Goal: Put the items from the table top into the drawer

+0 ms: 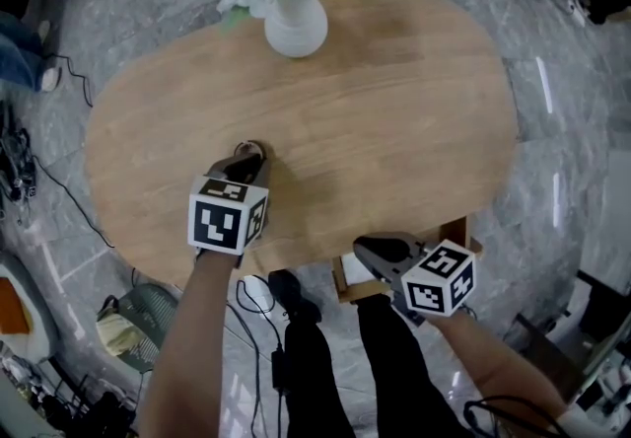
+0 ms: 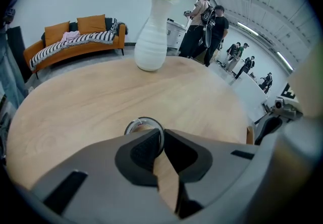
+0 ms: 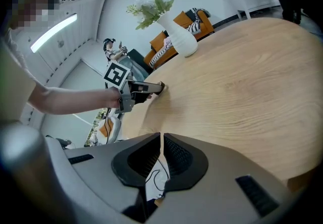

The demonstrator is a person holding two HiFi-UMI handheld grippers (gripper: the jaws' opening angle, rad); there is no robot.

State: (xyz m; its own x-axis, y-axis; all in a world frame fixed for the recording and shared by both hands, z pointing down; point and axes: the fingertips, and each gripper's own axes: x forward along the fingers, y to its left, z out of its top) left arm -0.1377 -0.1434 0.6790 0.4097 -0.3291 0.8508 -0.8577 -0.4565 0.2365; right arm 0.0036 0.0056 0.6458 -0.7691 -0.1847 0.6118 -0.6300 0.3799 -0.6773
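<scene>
A small round ring (image 1: 252,146) (image 2: 142,122) lies on the oval wooden table (image 1: 394,110), near its front left. My left gripper (image 1: 248,158) (image 2: 162,140) points steeply down at it, and its pads pinch the ring's near rim. The right gripper view shows the left gripper (image 3: 160,87) with its tips on the table top. My right gripper (image 1: 367,249) (image 3: 161,140) hovers just off the table's front edge, shut with nothing between its jaws. Beside it, a wooden drawer (image 1: 342,280) juts out from under the table.
A white vase of flowers (image 1: 296,22) (image 2: 151,36) (image 3: 182,41) stands at the table's far side. An orange sofa (image 2: 75,41) sits beyond the table, and several people (image 2: 207,26) stand further back. Cables (image 1: 258,300) trail on the floor by my legs.
</scene>
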